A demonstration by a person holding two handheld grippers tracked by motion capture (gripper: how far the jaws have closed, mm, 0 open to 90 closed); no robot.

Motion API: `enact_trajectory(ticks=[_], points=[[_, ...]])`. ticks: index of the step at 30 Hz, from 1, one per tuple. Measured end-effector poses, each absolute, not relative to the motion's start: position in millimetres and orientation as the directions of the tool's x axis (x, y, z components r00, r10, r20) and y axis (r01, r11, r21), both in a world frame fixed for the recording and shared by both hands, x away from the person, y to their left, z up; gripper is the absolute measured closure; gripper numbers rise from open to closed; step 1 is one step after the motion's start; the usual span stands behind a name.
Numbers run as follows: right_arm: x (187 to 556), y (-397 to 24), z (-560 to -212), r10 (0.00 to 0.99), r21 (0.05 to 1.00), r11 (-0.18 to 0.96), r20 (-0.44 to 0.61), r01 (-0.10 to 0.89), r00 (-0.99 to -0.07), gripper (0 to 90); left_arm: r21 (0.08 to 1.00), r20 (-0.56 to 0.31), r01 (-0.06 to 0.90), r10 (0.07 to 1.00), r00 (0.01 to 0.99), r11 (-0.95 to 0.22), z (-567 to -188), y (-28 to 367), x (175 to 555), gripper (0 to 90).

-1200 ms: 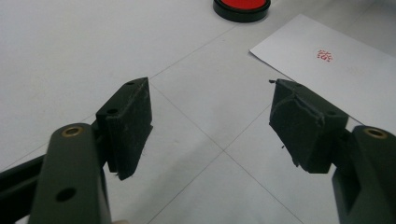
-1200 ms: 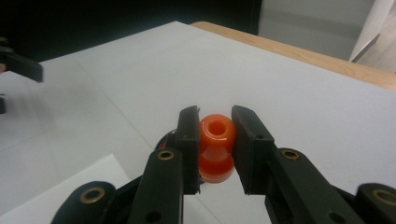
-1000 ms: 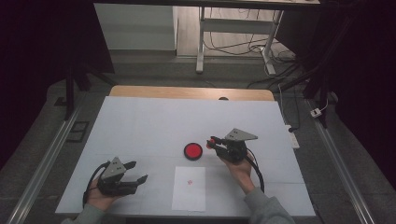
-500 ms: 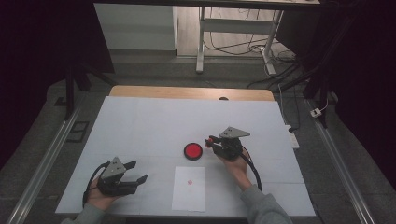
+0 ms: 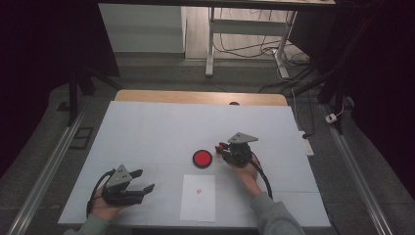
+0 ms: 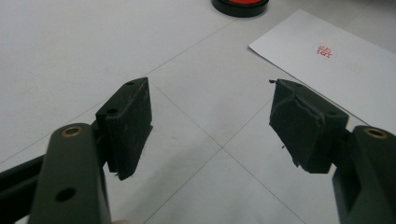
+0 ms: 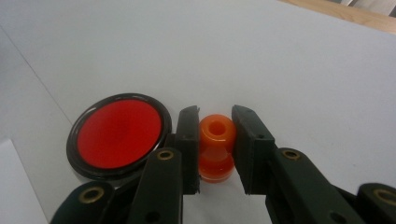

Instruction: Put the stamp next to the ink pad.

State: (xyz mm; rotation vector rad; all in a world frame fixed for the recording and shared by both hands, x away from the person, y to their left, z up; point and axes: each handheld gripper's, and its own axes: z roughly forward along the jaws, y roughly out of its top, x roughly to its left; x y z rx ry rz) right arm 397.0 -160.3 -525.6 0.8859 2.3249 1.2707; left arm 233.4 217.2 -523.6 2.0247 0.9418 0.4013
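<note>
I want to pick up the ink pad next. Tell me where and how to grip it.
Grip the red ink pad across its black rim, jaws on opposite edges, coming straight down from above. It is a low round disc lying flat on the table, so only the thin rim offers a hold; the open left gripper is likely the free one.

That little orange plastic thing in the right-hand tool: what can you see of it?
The small orange plastic stamp looks glossy and knob-shaped: two rounded bulges with a narrow waist and a round hole in the end facing the camera. The right gripper is shut on its waist, holding it just above the white table, right beside the round red ink pad.
</note>
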Motion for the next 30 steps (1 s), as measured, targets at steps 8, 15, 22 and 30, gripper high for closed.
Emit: enact_trajectory(ticks=[8, 15, 22, 30], points=[[397.3, -158.0, -529.4, 0.664, 0.832, 0.420, -0.009, 0.363, -0.747, 72.0, 0.803, -0.060, 0.475, 0.744, 0.666, -0.360, -524.1, 217.6, 233.7, 29.5], [397.1, -157.9, -529.0, 0.671, 0.836, 0.417, -0.018, 0.357, -0.741, 63.1, 0.803, -0.061, 0.475, 0.743, 0.666, -0.360, -523.7, 217.8, 233.5, 29.4], [395.2, -165.0, -518.1, 0.682, 0.872, 0.356, 0.005, 0.337, -0.731, 51.7, 0.804, -0.061, 0.474, 0.744, 0.665, -0.358, -523.5, 218.3, 233.5, 29.3], [387.8, -172.7, -507.2, 0.665, 0.883, 0.333, 0.028, 0.330, -0.746, 50.7, 0.808, -0.063, 0.475, 0.749, 0.660, -0.350, -523.0, 220.4, 234.0, 29.2]])
